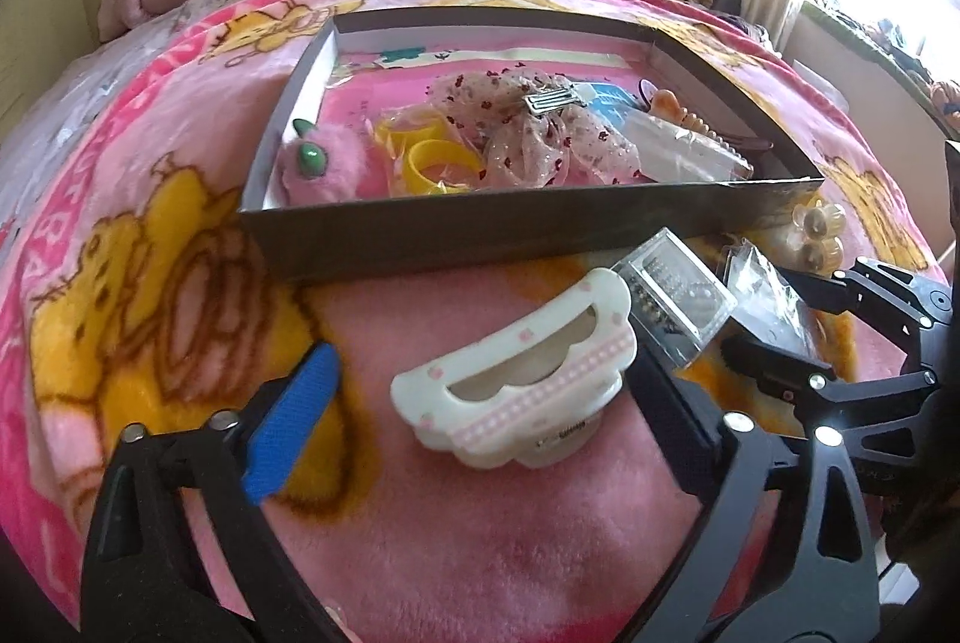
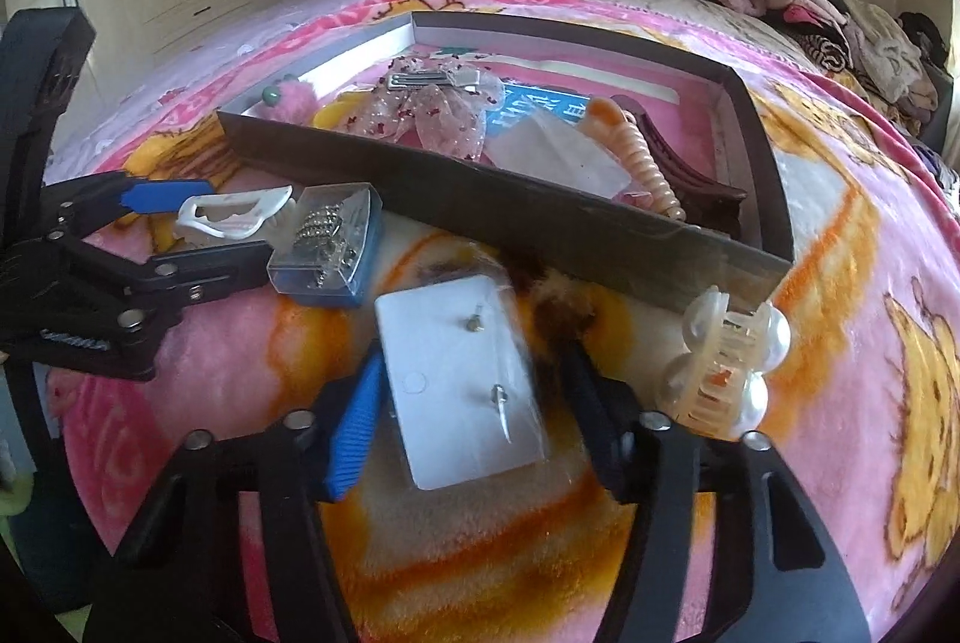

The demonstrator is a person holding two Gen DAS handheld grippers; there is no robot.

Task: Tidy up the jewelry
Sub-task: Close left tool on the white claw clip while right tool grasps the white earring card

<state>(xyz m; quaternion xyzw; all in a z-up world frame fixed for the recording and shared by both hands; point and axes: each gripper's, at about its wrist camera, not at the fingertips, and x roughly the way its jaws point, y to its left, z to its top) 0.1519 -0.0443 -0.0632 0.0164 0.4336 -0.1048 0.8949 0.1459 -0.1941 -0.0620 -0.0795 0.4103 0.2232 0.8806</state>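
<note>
Left tongs point(image 1: 480, 403) wide, straddling white hair claw point(image 1: 516, 385) on bed blanket, ready to grip. Right tongs point(image 2: 474, 373) wide around bagged earring card point(image 2: 462, 373). Tray point(image 1: 456, 229) at 12 o'clock, likely destination.

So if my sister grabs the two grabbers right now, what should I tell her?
Left gripper: open around the white and pink plastic hair claw, not squeezing.
Right gripper: open around the white earring card in a clear sleeve, not squeezing.
Already in the dark cardboard box: sheer dotted bow clip, pink fuzzy clip, peach ridged claw.
Left on the pink blanket: both of those, the clear box of rhinestones and the pearl claw clip.
</note>
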